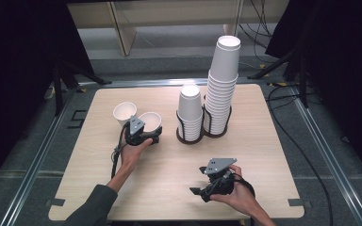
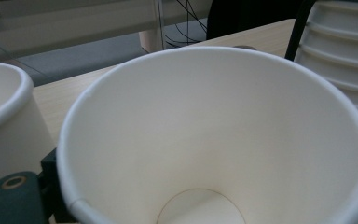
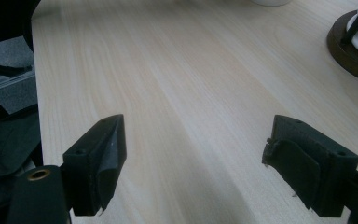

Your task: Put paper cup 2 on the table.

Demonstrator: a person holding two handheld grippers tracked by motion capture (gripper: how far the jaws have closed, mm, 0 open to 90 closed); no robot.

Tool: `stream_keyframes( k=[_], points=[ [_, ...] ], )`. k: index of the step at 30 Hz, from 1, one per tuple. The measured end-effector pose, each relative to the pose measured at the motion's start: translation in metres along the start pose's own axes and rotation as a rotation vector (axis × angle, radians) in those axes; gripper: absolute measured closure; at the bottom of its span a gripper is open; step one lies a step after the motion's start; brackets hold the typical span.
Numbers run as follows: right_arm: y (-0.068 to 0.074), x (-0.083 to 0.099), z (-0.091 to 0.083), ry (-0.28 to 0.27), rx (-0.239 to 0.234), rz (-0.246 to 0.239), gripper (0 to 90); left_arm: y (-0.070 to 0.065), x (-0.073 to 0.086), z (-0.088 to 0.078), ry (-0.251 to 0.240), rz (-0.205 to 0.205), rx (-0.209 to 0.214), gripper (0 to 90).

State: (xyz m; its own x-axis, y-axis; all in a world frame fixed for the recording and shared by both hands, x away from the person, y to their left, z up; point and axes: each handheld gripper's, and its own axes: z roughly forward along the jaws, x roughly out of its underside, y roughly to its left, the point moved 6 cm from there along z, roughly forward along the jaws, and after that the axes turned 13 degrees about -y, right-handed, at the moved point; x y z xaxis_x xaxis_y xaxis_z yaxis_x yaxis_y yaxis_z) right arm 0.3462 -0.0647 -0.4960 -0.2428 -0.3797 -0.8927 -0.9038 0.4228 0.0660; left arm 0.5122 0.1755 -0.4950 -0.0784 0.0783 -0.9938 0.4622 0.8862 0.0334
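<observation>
Left gripper [image 1: 143, 136] clamps a smooth white paper cup [image 2: 214, 140], mouth tilted toward its camera. Right gripper [image 3: 193, 154] hangs low over pale woodgrain table [image 3: 177, 70], jaws wide.

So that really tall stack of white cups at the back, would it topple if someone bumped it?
Probably, near the top. The tall stack of cups rises far above its black wire holder, which grips only the lower part, and the upper cups already lean slightly. Being thin paper, they are likely very light, so a nudge could shift them. The round base should steady the bottom.
</observation>
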Motion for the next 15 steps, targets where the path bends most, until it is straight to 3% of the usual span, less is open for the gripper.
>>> stream_keyframes(
  k=[15],
  points=[
    [0.001, 0.0, 0.0, 0.0, -0.006, 0.002, 20.3, 0.006, 0.012, -0.003, 0.05, -0.002, 0.012, 13.7]
  ],
)
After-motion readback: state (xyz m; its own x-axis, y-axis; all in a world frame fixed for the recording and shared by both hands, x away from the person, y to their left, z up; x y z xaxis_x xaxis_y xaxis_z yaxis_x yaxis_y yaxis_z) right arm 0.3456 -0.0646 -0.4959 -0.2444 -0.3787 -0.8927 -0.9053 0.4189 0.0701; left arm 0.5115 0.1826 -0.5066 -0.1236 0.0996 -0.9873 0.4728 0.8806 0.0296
